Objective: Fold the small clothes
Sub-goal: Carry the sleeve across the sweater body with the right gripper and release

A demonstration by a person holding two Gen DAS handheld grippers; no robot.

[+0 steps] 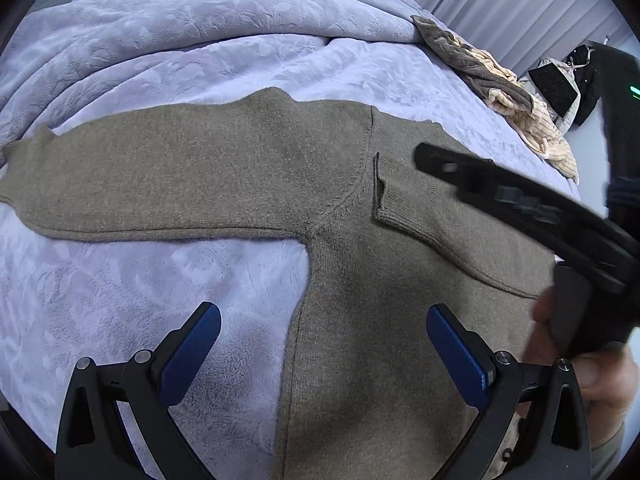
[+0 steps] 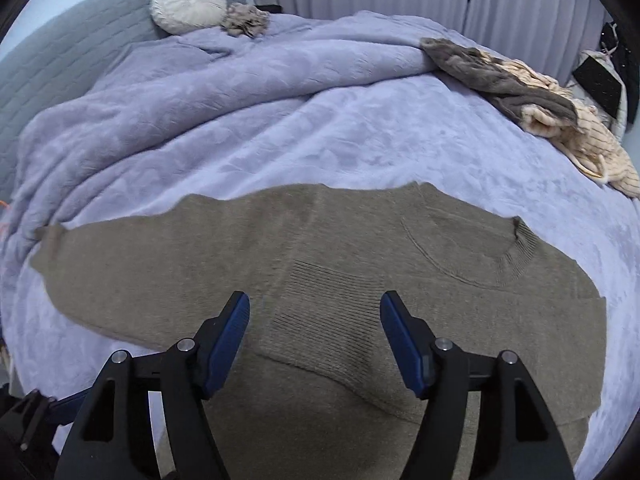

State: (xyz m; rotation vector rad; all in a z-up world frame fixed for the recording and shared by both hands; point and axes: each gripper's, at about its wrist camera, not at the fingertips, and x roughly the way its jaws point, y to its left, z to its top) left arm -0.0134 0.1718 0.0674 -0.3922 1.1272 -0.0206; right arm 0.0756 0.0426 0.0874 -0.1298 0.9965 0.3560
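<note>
Sweater [image 2: 320, 248] flat on blanket [image 2: 280, 120], right sleeve folded across chest, left sleeve out; left gripper [image 1: 324, 344] and right gripper [image 2: 316, 328] both released, empty, above it; risk: soft knit bunching or folded sleeve slipping if pinched unevenly.

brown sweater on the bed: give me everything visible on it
The brown sweater is a fine olive-brown knit with a ribbed crew collar and ribbed cuff. It lies flat on the lavender blanket. One sleeve stretches out sideways; the other is folded across the chest. Neither open hand-held gripper touches it.
</note>
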